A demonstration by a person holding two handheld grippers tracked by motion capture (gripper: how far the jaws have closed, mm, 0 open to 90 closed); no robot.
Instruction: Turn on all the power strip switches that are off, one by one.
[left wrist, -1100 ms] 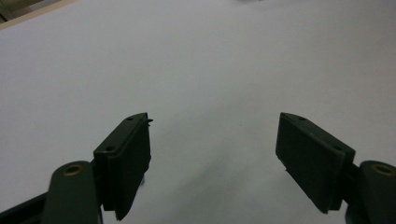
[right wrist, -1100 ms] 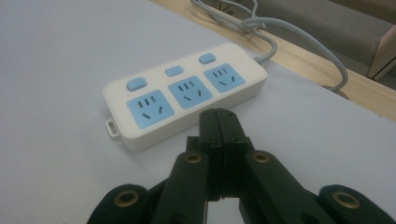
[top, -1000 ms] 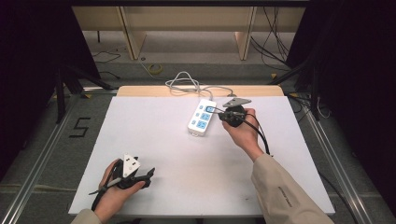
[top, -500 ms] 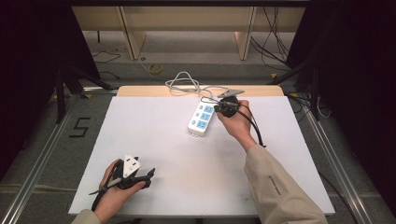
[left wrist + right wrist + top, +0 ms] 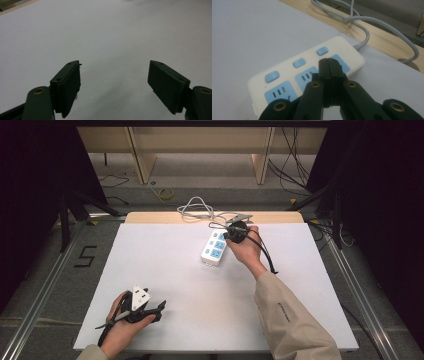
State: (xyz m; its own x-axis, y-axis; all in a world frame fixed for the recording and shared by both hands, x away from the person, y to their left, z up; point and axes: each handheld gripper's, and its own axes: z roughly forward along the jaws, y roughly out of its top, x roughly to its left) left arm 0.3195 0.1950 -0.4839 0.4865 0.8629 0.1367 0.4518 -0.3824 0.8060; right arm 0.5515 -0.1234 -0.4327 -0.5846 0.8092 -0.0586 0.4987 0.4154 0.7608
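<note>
While my right gripper (image 5: 329, 65), jaws pressed together, hovers over the strip (image 5: 214, 247) at the table's (image 5: 150, 255) far middle, my left gripper (image 5: 115, 85) rests agape. Strip: rigid, light, likely slippery; grasp across its width.

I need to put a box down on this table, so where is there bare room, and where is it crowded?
The table is bare across its left half and middle, between the left gripper at the near edge and the power strip. The near right is crossed by a sleeve. The far edge is crowded: power strip, its cord, and the right gripper.
</note>
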